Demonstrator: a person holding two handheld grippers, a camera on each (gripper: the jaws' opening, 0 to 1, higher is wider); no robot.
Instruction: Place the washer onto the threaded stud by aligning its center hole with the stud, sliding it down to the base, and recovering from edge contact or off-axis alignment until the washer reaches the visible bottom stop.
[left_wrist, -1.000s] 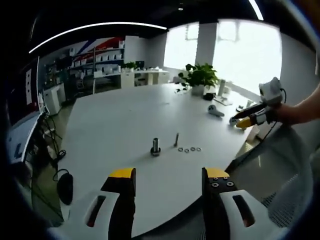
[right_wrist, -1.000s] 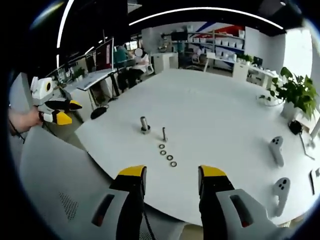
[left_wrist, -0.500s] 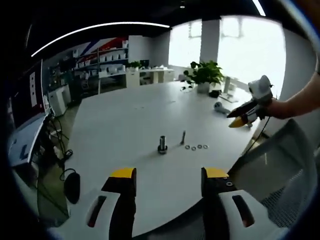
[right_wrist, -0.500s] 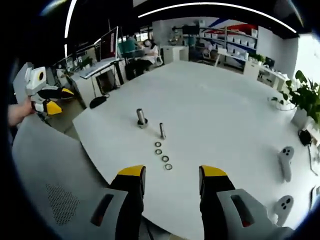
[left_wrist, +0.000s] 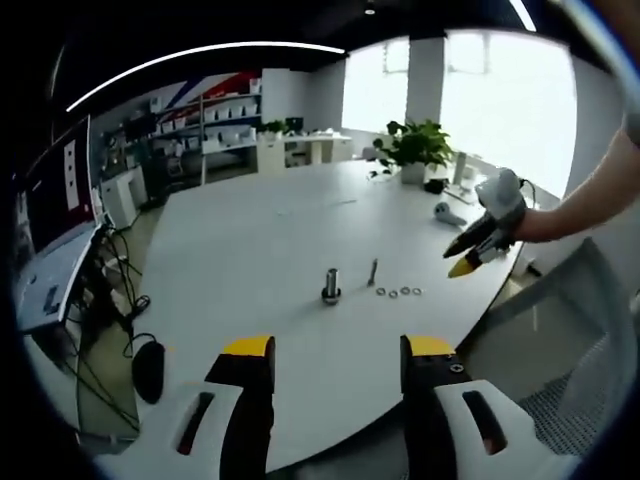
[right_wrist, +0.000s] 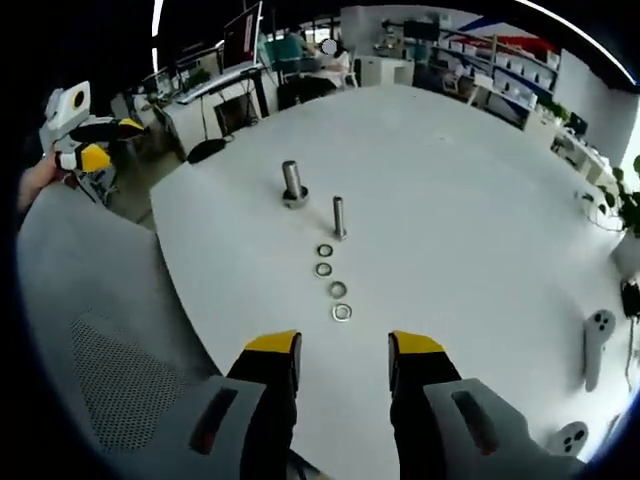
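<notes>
Below, left gripper view: left claw (left_wrist: 335, 350) spread and empty above the desk (left_wrist: 250, 250); threaded stud (left_wrist: 373, 272) upright beside a row of washers (left_wrist: 398, 292). Right gripper view: right claw (right_wrist: 343, 350) spread, empty, just short of the nearest washer (right_wrist: 342, 313). Step in hand: approach; next, pinch that washer's edge

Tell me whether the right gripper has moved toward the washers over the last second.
Yes. In the left gripper view the right gripper has come down from beside the plant toward the table edge near the washers.
</notes>
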